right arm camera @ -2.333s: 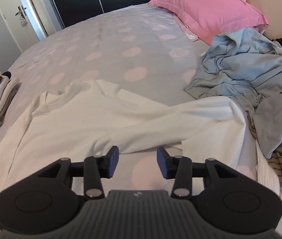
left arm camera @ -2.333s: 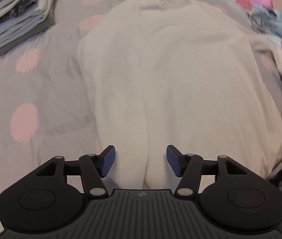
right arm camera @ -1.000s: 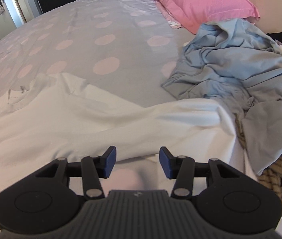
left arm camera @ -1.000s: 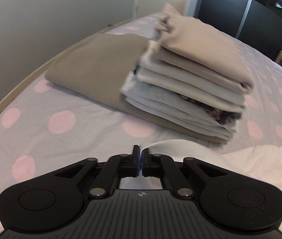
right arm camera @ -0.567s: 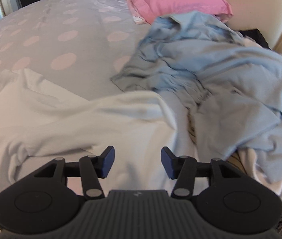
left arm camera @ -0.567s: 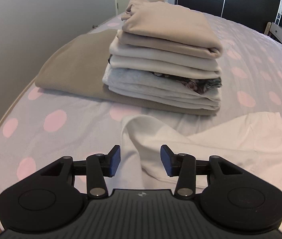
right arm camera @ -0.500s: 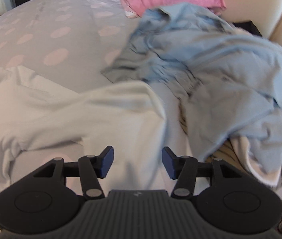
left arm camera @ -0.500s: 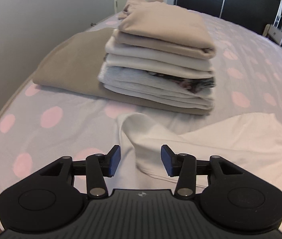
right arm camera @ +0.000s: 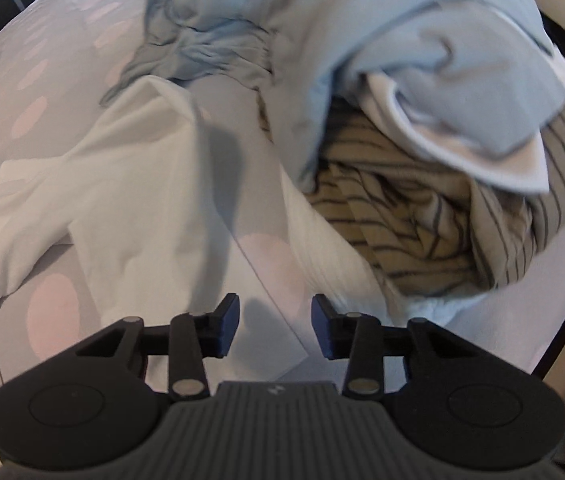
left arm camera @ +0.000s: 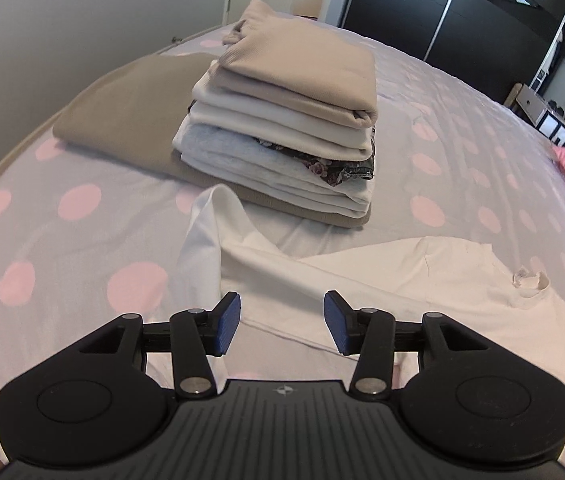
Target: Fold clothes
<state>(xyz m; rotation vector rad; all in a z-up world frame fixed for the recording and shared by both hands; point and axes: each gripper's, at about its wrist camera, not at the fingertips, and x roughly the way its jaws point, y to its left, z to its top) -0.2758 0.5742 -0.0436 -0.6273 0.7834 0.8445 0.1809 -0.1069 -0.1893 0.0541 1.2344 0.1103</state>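
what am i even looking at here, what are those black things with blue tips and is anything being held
Those are hand-held grasping devices: a person carries one in each hand, and each has a camera looking forward along its two blue-tipped fingers. One picture is from the left tool, the other from the right tool. Both look down on a bed with a spotted sheet.

The left view shows a white shirt spread out, with a stack of folded clothes behind it. The right view shows the shirt's other side beside an unfolded pile: a blue garment over a striped one.

Neither tool holds anything. The right one's jaws have just been closing, with nothing gripped.
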